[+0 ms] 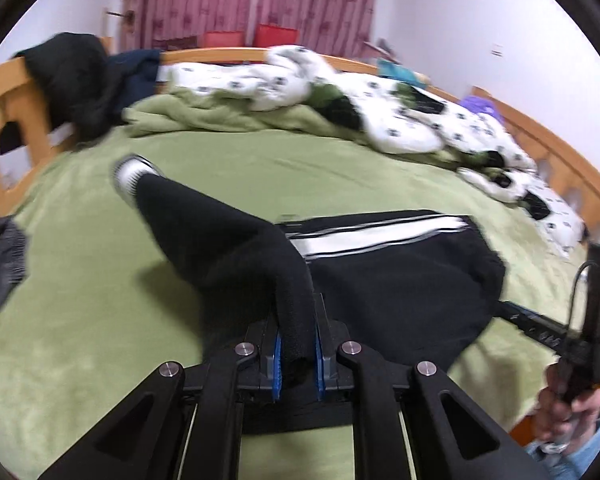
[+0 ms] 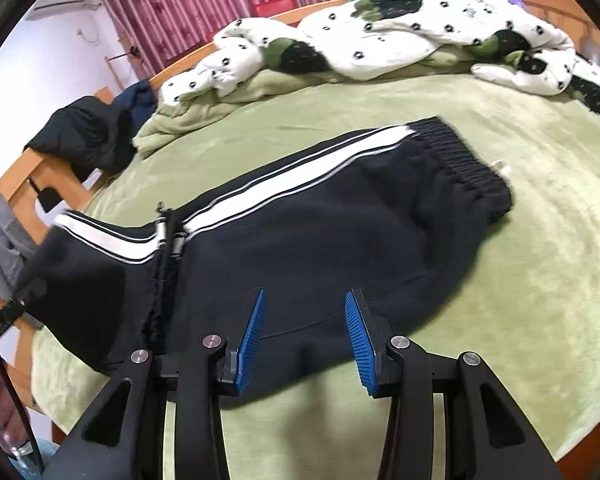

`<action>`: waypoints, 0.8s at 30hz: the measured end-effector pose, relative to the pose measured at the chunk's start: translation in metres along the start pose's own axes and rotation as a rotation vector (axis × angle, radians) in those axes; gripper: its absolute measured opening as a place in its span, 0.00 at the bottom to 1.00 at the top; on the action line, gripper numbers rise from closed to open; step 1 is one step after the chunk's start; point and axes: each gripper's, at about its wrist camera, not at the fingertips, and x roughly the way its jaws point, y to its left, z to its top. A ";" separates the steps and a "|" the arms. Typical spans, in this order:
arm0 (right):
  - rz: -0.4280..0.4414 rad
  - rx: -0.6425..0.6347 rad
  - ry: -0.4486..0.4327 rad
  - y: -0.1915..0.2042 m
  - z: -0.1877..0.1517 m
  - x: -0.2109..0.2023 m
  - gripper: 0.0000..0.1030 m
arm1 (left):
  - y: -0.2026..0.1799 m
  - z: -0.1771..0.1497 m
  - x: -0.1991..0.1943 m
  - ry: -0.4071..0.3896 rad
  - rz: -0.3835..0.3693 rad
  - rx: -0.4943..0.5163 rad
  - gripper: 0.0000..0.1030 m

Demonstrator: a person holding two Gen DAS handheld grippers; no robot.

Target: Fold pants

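Observation:
Black pants (image 2: 340,220) with white side stripes lie on the green bedspread (image 2: 520,260), elastic waistband at the far right. My left gripper (image 1: 298,344) is shut on a lifted black pant leg (image 1: 228,244), whose white-striped cuff (image 1: 132,176) hangs in the air to the left. The rest of the pants (image 1: 400,268) lie flat beyond it. My right gripper (image 2: 304,320) is open and empty, just above the near edge of the pants. The right gripper also shows in the left wrist view (image 1: 540,324) at the right edge, held by a hand.
A white patterned duvet (image 2: 380,40) and a bunched green blanket (image 1: 204,116) lie along the far side of the bed. Dark clothes (image 1: 76,80) hang over the wooden bed frame (image 1: 12,120) at left. Grey fabric (image 1: 0,260) lies at the left edge.

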 end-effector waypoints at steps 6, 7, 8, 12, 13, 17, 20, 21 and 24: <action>-0.047 0.042 -0.045 -0.036 0.006 -0.015 0.41 | -0.064 -0.011 0.050 0.078 -0.090 0.031 0.10; -0.047 0.060 -0.047 -0.043 0.006 -0.017 0.41 | -0.071 -0.016 0.060 0.098 -0.110 0.027 0.10; -0.046 0.072 -0.048 -0.047 0.007 -0.018 0.41 | -0.078 -0.020 0.070 0.115 -0.126 0.023 0.10; -0.046 0.113 -0.049 -0.062 0.007 -0.019 0.41 | -0.093 -0.043 0.101 0.176 -0.149 0.006 0.11; -0.040 0.115 -0.044 -0.063 0.007 -0.017 0.41 | -0.094 -0.046 0.100 0.173 -0.151 0.005 0.12; -0.012 0.093 -0.024 -0.056 0.005 -0.009 0.41 | -0.087 -0.043 0.075 0.145 -0.253 0.015 0.29; 0.077 0.093 0.019 -0.042 0.004 0.006 0.41 | -0.070 -0.044 0.043 0.101 -0.236 0.026 0.47; 0.104 0.097 0.032 -0.037 0.003 0.010 0.41 | -0.059 -0.048 0.031 0.079 -0.212 0.027 0.58; 0.212 0.087 0.095 -0.011 0.004 0.032 0.44 | -0.026 -0.064 0.010 0.059 -0.123 -0.010 0.61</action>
